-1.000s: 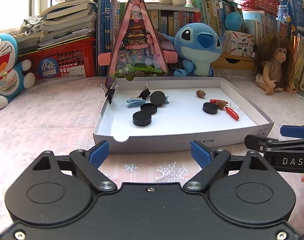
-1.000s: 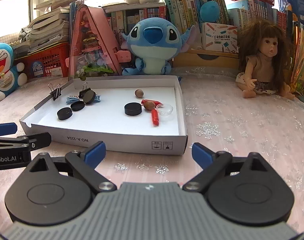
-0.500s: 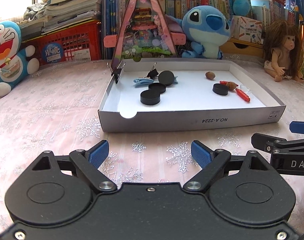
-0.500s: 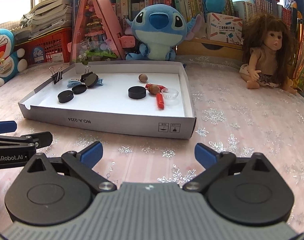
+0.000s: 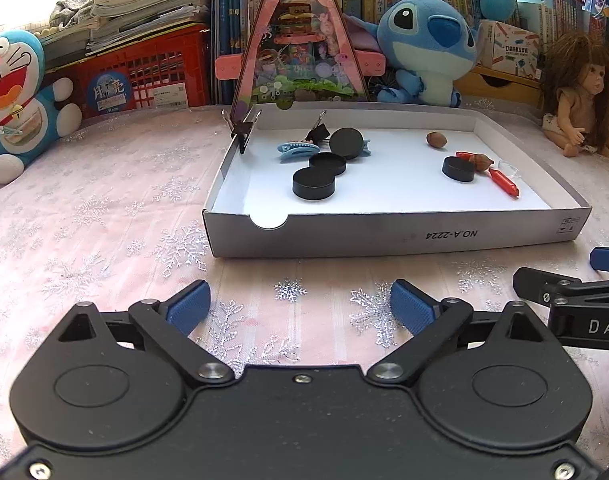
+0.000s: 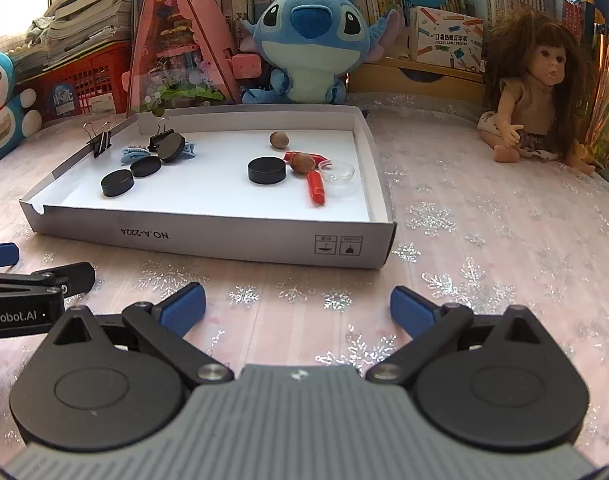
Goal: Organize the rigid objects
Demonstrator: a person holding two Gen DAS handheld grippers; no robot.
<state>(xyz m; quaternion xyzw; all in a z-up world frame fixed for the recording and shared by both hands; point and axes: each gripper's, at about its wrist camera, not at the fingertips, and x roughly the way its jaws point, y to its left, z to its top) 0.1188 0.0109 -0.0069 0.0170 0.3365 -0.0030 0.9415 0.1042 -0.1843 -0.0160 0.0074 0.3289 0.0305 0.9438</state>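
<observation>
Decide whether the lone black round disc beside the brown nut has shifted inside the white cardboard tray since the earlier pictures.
No. The lone black round disc touches the brown nut in the white cardboard tray, as before.

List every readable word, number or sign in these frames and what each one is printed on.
"NO.A-2224": upside down on the front wall of the white box.
"DAS": cut off at the frame edge, on the right gripper, seen from the left wrist.
"nRobot.AI": cut off, on the left gripper, seen from the right wrist.
Two handling pictograms: on the box's front wall.
Book spines, red crate labels, printer carton: too small to read reliably.
</observation>
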